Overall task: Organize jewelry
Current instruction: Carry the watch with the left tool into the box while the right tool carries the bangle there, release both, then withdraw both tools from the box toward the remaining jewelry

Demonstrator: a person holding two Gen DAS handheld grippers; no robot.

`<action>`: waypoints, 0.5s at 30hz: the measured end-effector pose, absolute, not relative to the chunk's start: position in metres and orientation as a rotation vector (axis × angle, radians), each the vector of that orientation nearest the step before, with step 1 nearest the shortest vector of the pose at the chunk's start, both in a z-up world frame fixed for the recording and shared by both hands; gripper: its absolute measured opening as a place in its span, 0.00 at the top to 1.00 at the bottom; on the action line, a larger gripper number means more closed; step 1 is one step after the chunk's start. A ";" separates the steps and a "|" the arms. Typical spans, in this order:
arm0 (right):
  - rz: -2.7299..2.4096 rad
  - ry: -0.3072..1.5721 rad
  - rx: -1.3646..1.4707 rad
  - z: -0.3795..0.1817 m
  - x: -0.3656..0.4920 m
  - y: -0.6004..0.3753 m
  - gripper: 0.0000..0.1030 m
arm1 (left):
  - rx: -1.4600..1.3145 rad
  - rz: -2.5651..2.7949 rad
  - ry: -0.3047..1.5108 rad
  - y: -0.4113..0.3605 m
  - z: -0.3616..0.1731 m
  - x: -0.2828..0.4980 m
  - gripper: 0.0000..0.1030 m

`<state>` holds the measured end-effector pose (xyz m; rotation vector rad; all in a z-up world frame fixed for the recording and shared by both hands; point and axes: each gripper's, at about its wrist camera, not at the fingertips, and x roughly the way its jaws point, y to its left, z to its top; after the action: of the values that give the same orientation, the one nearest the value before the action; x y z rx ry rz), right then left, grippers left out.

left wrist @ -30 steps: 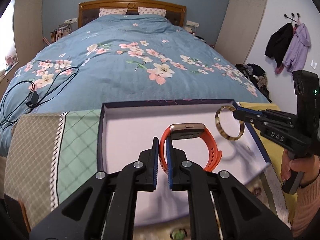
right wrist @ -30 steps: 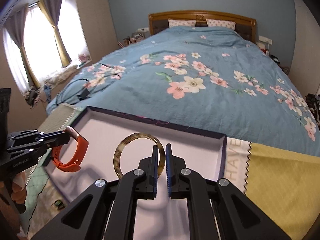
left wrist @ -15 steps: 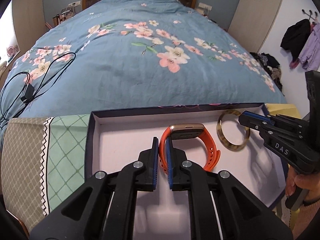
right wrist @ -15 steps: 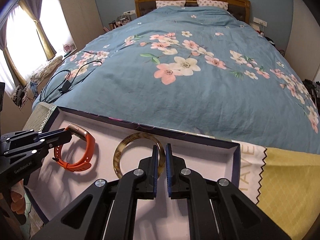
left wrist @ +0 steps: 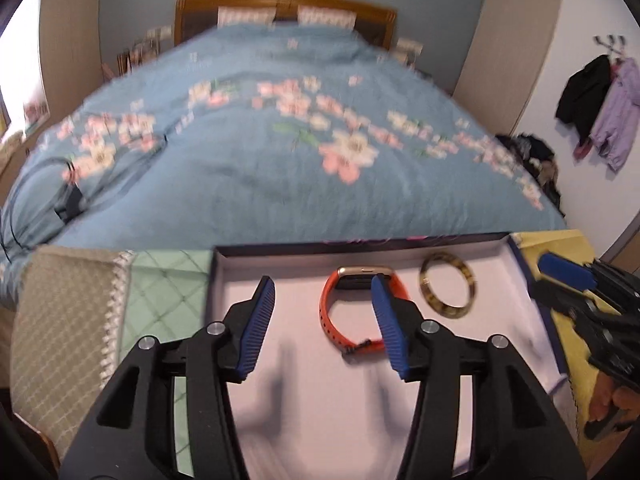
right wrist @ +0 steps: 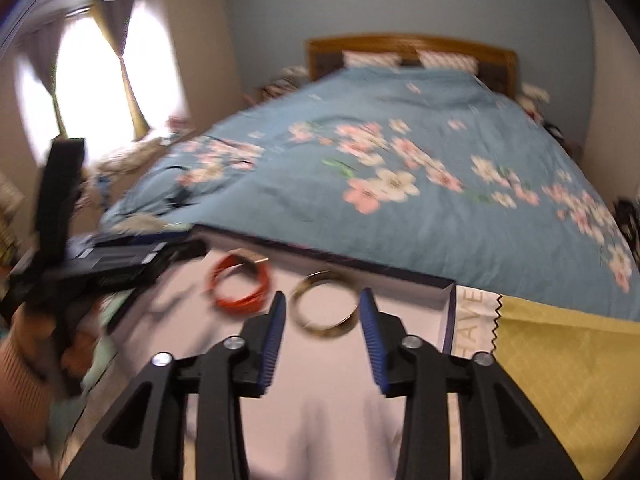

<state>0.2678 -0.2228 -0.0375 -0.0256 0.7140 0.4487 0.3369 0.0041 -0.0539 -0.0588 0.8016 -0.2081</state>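
My left gripper (left wrist: pixel 322 300) has its jaws spread wide, nothing between them; it hangs over the box (left wrist: pixel 440 239) floor. The orange band (left wrist: pixel 332 320) lies flat inside the box, near the far wall, and my right blue pad (left wrist: pixel 386 332) overlaps it in the left view. I can't tell whether it touches. The bangle (left wrist: pixel 448 290) lies just right of the band, apart from it, also on the white floor.

My right gripper (right wrist: pixel 322 316) is wide open too, holding nothing. From the right view the bangle (right wrist: pixel 325 311) sits between the fingertips but past them, resting in the box (right wrist: pixel 448 312) near the far right corner. The band (right wrist: pixel 240 284) is left of it, blurred. The left gripper (right wrist: pixel 132 258) shows at the left edge over the box's left side.

The box sits at the foot of the bed (left wrist: pixel 280 140), on a green cloth (left wrist: pixel 160 280) at its left and a yellow cloth (right wrist: pixel 560 360) at its right. Both views are motion-blurred.
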 end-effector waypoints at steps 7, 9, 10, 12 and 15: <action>0.580 0.710 -0.104 -0.045 0.184 -0.229 0.62 | 0.012 -0.281 0.647 0.015 -0.028 0.244 0.43; 0.607 0.747 -0.098 -0.057 0.166 -0.229 0.62 | 0.022 -0.296 0.636 0.018 -0.030 0.217 0.43; 0.611 0.760 -0.110 -0.063 0.158 -0.227 0.62 | 0.029 -0.305 0.632 0.018 -0.032 0.207 0.43; 0.620 0.785 -0.137 -0.074 0.143 -0.220 0.64 | 0.040 -0.322 0.630 0.017 -0.037 0.188 0.43; 0.623 0.806 -0.190 -0.087 0.128 -0.209 0.67 | 0.058 -0.351 0.634 0.014 -0.045 0.161 0.43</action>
<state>0.1281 -0.2094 -0.0870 -0.1904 0.8061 0.6231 0.1613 0.0137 -0.0453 0.0584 0.6344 -0.3513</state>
